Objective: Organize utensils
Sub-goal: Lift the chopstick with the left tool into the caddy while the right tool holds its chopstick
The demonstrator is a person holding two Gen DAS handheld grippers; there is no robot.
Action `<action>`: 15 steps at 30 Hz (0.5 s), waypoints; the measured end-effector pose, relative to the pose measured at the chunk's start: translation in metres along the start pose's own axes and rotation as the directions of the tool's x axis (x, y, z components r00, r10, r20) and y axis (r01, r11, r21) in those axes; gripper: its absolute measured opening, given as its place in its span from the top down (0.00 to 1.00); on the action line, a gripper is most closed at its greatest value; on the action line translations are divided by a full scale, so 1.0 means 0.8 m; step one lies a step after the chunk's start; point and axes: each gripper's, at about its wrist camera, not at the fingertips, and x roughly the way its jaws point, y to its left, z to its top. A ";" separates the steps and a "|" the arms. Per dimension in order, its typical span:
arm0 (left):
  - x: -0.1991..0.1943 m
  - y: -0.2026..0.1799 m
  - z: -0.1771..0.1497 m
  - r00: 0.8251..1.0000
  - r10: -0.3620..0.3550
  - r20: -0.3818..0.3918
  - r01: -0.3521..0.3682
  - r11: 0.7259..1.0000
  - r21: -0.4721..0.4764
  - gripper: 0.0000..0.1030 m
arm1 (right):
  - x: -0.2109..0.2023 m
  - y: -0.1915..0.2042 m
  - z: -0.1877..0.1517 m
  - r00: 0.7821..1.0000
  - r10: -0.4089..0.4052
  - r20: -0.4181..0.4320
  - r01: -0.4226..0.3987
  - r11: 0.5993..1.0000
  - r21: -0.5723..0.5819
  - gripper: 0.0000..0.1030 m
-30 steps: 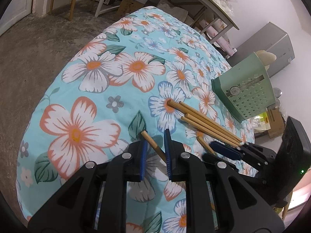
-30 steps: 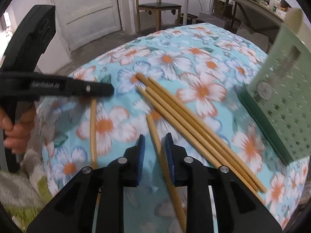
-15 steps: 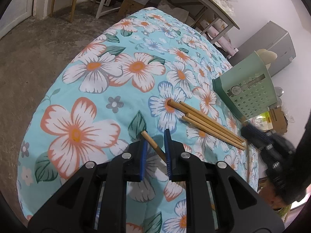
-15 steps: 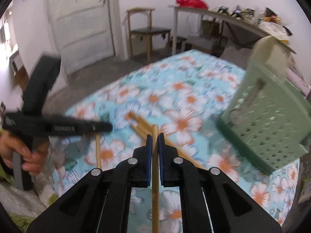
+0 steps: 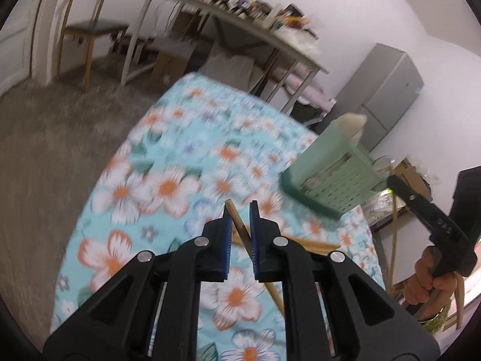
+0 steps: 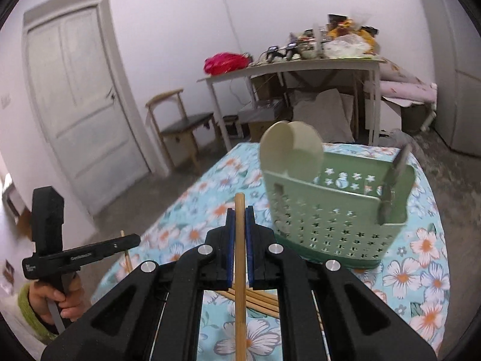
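My left gripper [image 5: 239,207] is above the floral table, its jaws closing on a wooden chopstick [image 5: 240,228] that crosses slantwise between the pads. My right gripper [image 6: 239,210] is shut on another chopstick [image 6: 239,240], which lies straight along the jaws and points at the green perforated utensil holder [image 6: 330,222]. The holder [image 5: 330,177] has a cream spoon [image 6: 291,147] and a metal utensil [image 6: 393,177] in it. Several more chopsticks [image 6: 252,299] lie on the cloth below my right gripper. Each wrist view shows the other gripper, hand-held with its chopstick.
The table's floral cloth [image 6: 421,270] ends at a rounded edge with bare floor beyond. Behind stand a wooden chair [image 6: 177,126], a cluttered white side table [image 6: 288,66], a door [image 6: 78,105] and a grey cabinet [image 5: 387,96].
Both grippers have lifted off the table, each with a chopstick. The right one shut on its chopstick, rose and swung toward the green holder.
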 end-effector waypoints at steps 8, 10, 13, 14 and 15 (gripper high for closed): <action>-0.023 -0.048 0.026 0.997 -0.037 0.072 0.030 0.995 0.094 0.95 | -0.015 -0.018 0.001 0.999 0.015 0.044 -0.018 0.998 0.063 0.93; -0.029 -0.060 0.033 0.995 -0.045 0.087 0.034 0.992 0.119 0.96 | -0.020 -0.023 0.000 0.998 0.018 0.058 -0.022 0.997 0.071 0.93; -0.037 -0.077 0.043 0.992 -0.051 0.112 0.033 0.987 0.157 0.96 | -0.030 -0.029 -0.003 0.997 0.021 0.081 -0.028 0.996 0.086 0.93; -0.038 -0.082 0.046 0.991 -0.052 0.120 0.032 0.986 0.166 0.96 | -0.033 -0.032 -0.003 0.996 0.024 0.088 -0.032 0.995 0.093 0.93; -0.042 -0.090 0.051 0.989 -0.057 0.134 0.032 0.983 0.182 0.96 | -0.035 -0.035 -0.004 0.995 0.026 0.094 -0.036 0.994 0.100 0.93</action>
